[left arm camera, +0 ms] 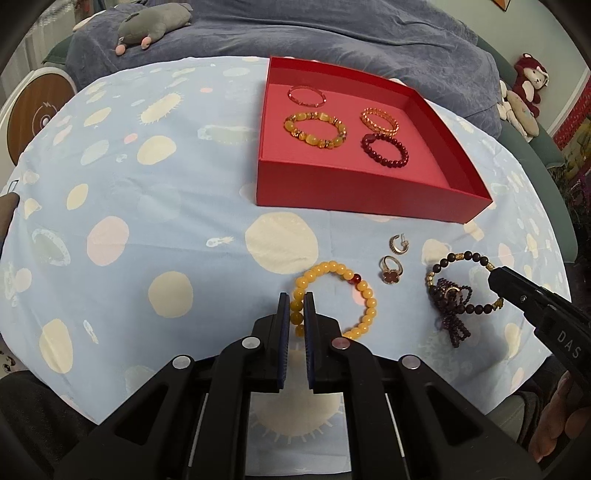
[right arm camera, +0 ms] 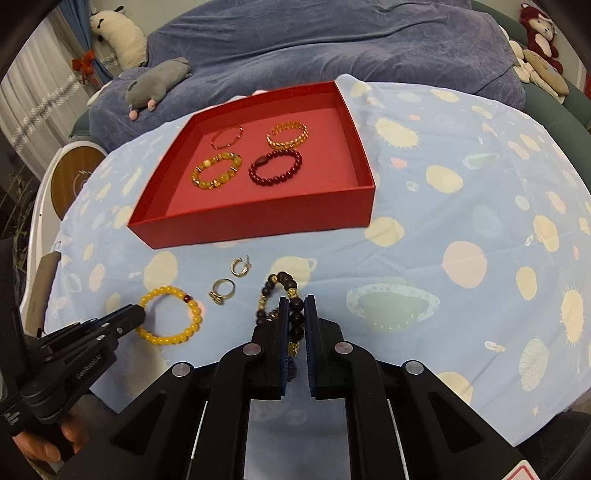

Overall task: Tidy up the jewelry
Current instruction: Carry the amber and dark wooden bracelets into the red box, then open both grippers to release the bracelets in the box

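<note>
A red tray holds several bracelets: thin red, amber, gold and dark red. On the cloth in front lie a yellow bead bracelet, two rings and a dark bead bracelet with a tassel. My left gripper is shut on the yellow bracelet's left side. My right gripper is shut on the dark bracelet's right side. Both bracelets still rest on the cloth.
The round table wears a pale blue spotted cloth. A blue-covered sofa with a grey plush toy is behind it. A wooden stool stands at the left. More plush toys sit at the right.
</note>
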`<state>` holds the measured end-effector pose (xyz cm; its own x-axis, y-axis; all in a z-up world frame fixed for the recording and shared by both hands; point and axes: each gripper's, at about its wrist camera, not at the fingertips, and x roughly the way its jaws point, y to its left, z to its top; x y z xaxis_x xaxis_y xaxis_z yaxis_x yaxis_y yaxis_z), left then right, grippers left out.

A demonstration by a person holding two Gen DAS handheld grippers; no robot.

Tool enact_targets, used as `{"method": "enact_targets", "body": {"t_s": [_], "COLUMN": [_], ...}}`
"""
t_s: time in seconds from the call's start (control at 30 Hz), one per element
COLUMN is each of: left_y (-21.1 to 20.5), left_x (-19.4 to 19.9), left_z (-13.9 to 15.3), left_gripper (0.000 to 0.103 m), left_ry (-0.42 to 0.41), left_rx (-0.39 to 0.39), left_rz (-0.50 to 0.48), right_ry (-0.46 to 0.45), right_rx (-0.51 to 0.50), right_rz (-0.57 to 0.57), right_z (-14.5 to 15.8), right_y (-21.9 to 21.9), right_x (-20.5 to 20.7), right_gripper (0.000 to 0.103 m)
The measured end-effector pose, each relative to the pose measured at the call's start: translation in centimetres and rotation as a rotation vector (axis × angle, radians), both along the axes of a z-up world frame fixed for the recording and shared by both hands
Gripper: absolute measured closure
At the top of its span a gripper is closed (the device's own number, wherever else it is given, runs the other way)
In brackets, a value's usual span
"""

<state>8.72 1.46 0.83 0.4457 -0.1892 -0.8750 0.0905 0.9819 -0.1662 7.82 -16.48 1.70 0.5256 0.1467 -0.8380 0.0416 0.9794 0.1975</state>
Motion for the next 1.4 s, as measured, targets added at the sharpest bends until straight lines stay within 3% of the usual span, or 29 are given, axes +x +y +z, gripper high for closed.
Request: {"method": "enact_targets", "body": {"t_s": [0.37,0.73,0.87,1.0,1.17,1.4], "left_y": [-0.6,-3.1,-3.7,-3.7,-3.1,-2.1], "left_x": [0.6,7.6,10.4,12.1,12.8,13.1], "left_z": [5.8,11.1,9.6,6.1,2.0,-0.2], "left_gripper": [0.096,0.096,0.096,0.096,0.096,0.096], "left_ry": [-0.068,-0.143,-0.11,-0.039,0.023,0.013], "left_rx": [-0.078,-0.217,-0.242,-0.248,-0.14,-0.013], "left_rz": [-0.044,-0.09,-0.085,-0.072,-0.06,-0.032], "right_ry": [-0.104,-0.136,-0.105,-0.049,0.024,0.059], "right_rx": [0.045,0.057,0.101,0.141,0.08,0.023], "right_rz": [0.031,0.027,0.015,0.001,-0.001,-0.019], "right_z": [5.8,7.9,5.9,2.9,-0.4,-2.5], "right_y": [0.8,0.0,0.2,0.1,-0.1,-1.0], "right_x": [0.1,7.0,9.6,11.1,11.6,11.9], "right_gripper": [0.095,0.095,0.095,0.095,0.095,0.095]}}
